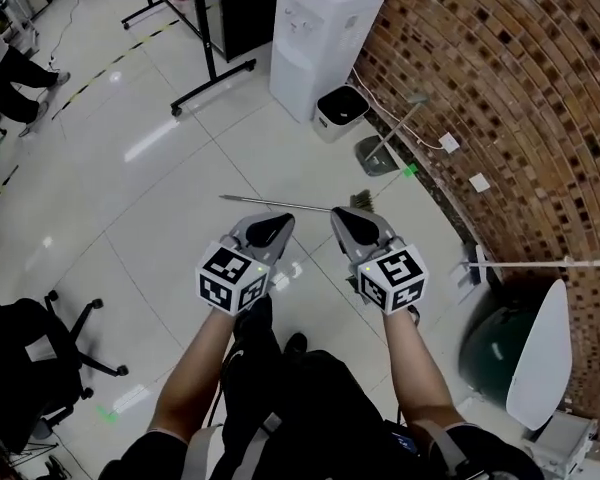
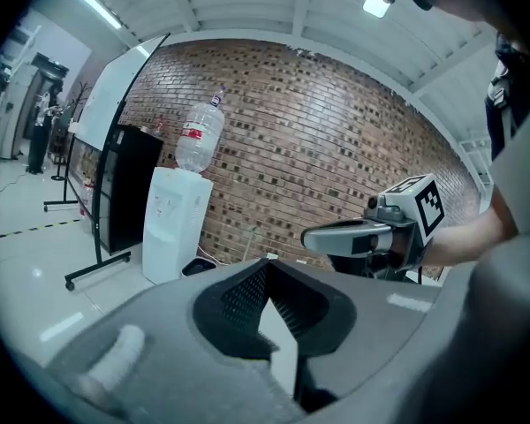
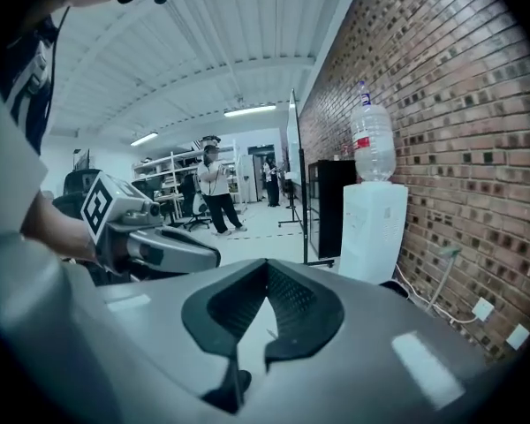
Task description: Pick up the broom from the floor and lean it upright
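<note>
Forearms [image 1: 195,368] stretched forward hold left gripper [image 1: 271,226] and right gripper [image 1: 348,219] side by side, jaws together.

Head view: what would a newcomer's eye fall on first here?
The two marker-cube grippers at centre, left gripper and right gripper side by side, jaws shut on nothing. Just beyond them the broom lies flat on the floor, handle pointing left. The brick wall fills the right side, a white water dispenser against it at top.
</note>
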Demonstrator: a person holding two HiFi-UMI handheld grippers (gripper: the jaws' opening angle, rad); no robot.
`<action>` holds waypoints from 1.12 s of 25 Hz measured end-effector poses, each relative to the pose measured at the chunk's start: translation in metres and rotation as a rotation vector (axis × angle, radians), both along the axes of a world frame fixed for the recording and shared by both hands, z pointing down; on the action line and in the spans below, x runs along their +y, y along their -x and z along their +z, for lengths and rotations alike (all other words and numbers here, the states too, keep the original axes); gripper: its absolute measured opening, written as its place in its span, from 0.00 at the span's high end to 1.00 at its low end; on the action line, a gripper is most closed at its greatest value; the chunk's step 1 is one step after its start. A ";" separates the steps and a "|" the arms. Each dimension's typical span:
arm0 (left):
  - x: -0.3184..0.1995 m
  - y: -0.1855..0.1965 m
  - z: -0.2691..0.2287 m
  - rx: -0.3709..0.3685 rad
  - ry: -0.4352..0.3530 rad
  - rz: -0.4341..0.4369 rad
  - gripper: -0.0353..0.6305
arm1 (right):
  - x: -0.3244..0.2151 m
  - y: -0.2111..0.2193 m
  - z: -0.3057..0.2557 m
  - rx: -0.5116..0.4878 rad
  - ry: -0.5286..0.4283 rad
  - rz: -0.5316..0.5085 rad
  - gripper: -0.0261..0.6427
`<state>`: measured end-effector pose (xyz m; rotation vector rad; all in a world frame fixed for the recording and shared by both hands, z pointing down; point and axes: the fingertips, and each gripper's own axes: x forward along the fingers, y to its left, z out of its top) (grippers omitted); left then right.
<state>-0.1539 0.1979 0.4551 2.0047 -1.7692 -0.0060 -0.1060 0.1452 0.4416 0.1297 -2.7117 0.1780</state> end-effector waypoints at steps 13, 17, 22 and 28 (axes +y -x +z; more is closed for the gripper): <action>-0.056 0.197 0.136 0.027 0.060 -0.068 0.95 | -0.072 0.225 0.127 0.077 -0.045 -0.138 0.96; -0.057 0.234 0.204 0.035 0.101 -0.147 0.95 | -0.077 0.262 0.199 0.096 -0.040 -0.229 0.96; -0.052 0.260 0.320 0.015 0.168 -0.226 0.95 | -0.076 0.290 0.325 0.116 -0.011 -0.345 0.96; -0.042 0.277 0.463 0.014 0.236 -0.327 0.95 | -0.063 0.304 0.489 0.164 0.007 -0.490 0.95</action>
